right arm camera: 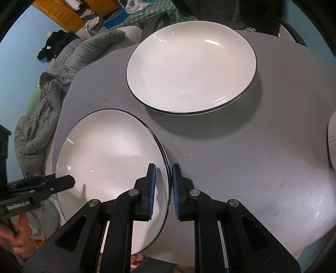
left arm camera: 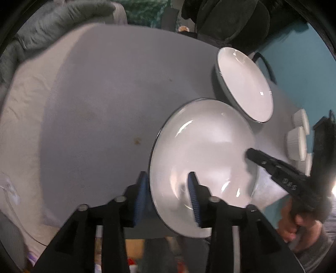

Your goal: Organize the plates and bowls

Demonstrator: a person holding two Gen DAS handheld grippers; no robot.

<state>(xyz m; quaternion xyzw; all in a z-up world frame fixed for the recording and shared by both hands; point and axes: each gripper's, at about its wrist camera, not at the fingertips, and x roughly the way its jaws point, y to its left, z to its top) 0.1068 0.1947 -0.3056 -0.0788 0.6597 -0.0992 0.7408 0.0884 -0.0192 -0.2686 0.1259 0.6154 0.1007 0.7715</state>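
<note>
Both grippers' jaws straddle the near plate (right arm camera: 109,151) rim, gaps visible; ramekins (left arm camera: 297,140) show only leftward.

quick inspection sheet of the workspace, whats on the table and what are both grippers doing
surface: grey table, scuffed, small brown stain
job's things: near plate at the table's front edge; far plate lying flat; white ramekins at the table's right edge
clutter: nothing seen on the table
grippers: left gripper and right gripper each straddle the near plate's rim, on opposite sides; contact unclear
cables: nothing seen
surroundings: grey duvet, teal wall, wooden furniture
</note>
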